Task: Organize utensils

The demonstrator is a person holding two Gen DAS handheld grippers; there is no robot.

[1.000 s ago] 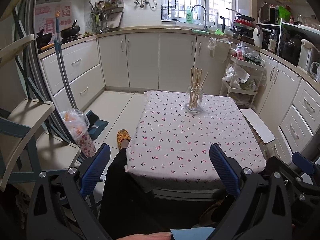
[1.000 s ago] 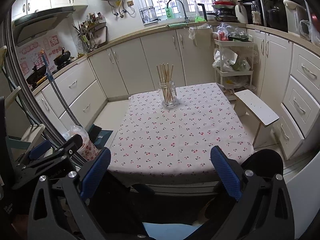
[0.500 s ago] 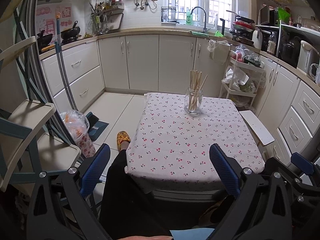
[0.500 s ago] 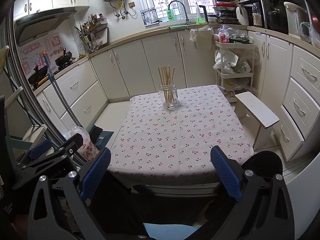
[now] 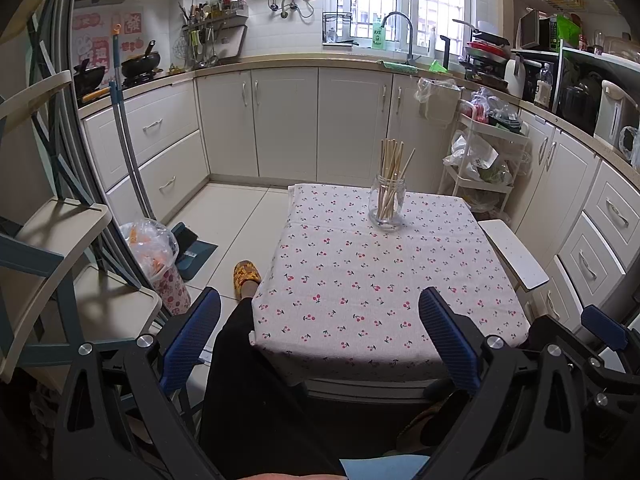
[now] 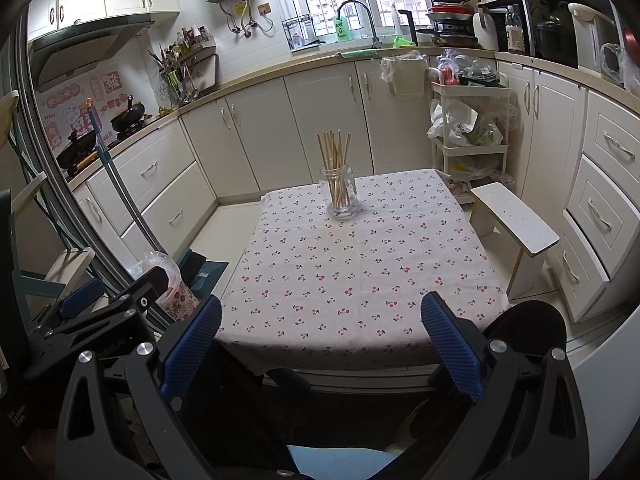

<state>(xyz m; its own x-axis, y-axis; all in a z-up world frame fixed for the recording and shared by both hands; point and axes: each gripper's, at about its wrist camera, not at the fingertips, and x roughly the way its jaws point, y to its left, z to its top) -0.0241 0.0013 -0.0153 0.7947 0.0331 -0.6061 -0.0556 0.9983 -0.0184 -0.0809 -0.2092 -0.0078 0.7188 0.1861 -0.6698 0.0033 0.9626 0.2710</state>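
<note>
Cream kitchen cabinets (image 5: 284, 120) wrap around the back and sides of a small tiled room, with a sink tap (image 5: 396, 28) under a barred window straight ahead of both grippers. A small table covered in a white cloth printed with red cherries (image 5: 380, 276) sits directly in front of the tools and below them.

Far ahead on that cloth, near its back edge, stands a clear glass jar (image 5: 387, 206). A bundle of pale wooden chopsticks (image 5: 392, 168) stands upright in the jar, their tops fanning out slightly above the rim. From the right wrist camera the jar (image 6: 338, 194) and chopsticks (image 6: 334, 160) appear ahead and a little left of center.

The left gripper (image 5: 320, 328) hangs over the near edge of the table, its blue-padded fingers (image 5: 192, 336) spread wide with nothing between them. The right gripper (image 6: 322, 334) hovers just beside it, to its right, fingers (image 6: 450, 344) equally wide apart and holding nothing. Both are well apart from the jar.

Left of the tools, on the floor, a plastic-lined bin (image 5: 158, 256) stands near a mop handle (image 5: 124, 148) that leans against the drawers. A yellow slipper (image 5: 246, 274) shows beside the table's left edge, past a dark trouser leg. Right of the tools, a small white stool (image 6: 514, 220) stands just beside the table, with a white trolley of bags (image 6: 468, 128) farther ahead.
</note>
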